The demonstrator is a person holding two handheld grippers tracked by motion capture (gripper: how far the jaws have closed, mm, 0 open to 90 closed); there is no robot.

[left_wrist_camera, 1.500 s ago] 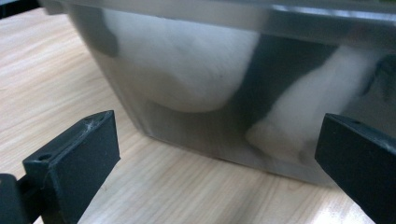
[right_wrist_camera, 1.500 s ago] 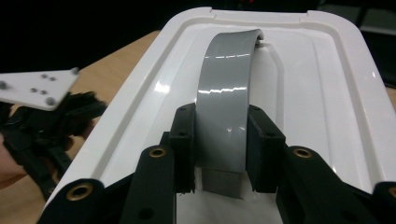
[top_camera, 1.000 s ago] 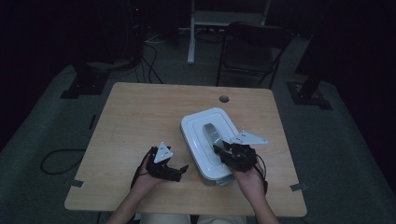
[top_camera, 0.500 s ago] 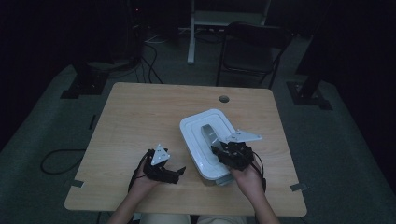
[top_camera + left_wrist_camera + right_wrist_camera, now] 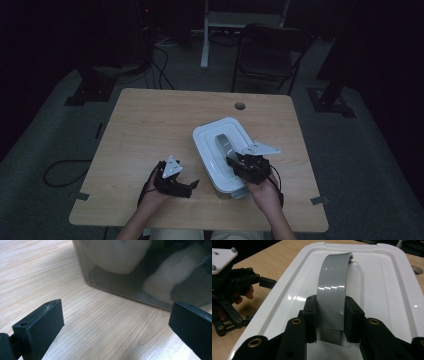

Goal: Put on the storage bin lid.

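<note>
The right tool pinches the grey handle of a white lid, its two black jaws pressed against the handle's two edges near the end closest to the tool. The handle arches up and away from the jaws toward the lid's far rim. The lid sits on a box that stands on the wooden surface, directly under and ahead of the right tool.

The left tool rests low over the surface, off to the side of the right tool and just beside the box's near corner. Its jaws stand spread wide with nothing between them but bare wood. Straight ahead of them, close but not touching, is the box's translucent wall, with pale shapes dimly visible through it.
</note>
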